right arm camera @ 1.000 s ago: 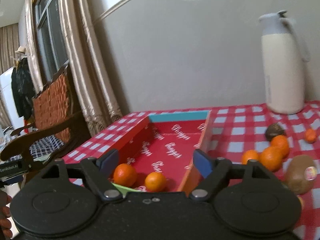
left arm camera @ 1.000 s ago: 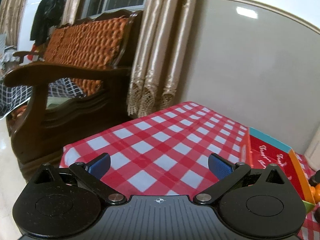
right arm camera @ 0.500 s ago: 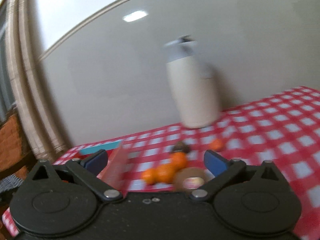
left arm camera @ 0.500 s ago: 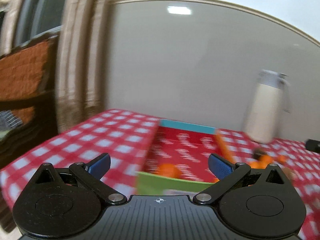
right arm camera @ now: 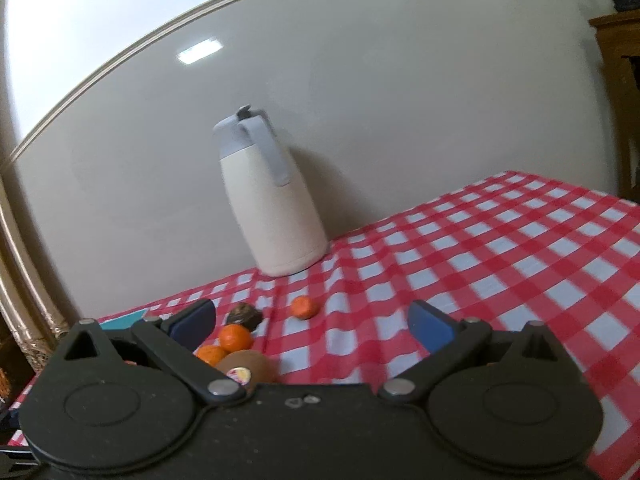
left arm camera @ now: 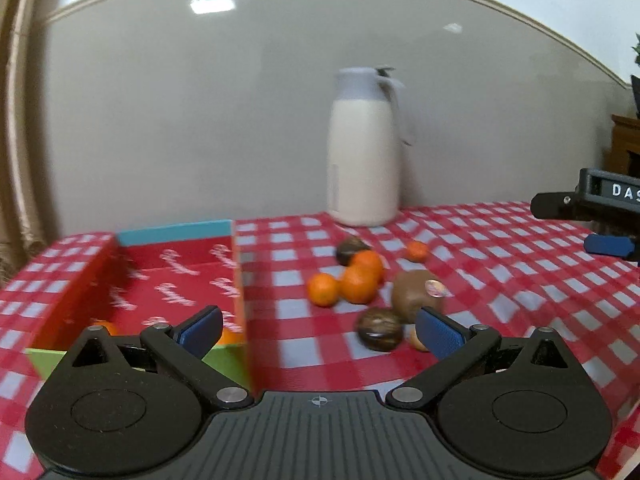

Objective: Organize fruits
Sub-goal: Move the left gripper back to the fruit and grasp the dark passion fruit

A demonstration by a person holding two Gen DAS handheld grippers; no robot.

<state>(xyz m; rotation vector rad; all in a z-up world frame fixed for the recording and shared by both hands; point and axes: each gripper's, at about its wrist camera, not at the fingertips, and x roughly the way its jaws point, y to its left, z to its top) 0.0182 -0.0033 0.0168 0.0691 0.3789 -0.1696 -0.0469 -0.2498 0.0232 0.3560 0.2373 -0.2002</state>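
Both tools gaping, empty. Loose fruit pile [left arm camera: 356,280] lying ahead of left tool [left arm camera: 318,330], right of box [left arm camera: 176,276]; right tool [right arm camera: 310,326] facing it leftward.

In the left wrist view's lower left, blue-padded fingers [left arm camera: 200,330] hide most of two round orange fruits [left arm camera: 231,336] inside the open red cardboard box [left arm camera: 176,280]. The small tan object [left arm camera: 416,339] beside the dark round fruit [left arm camera: 379,329] is too blurred to identify.
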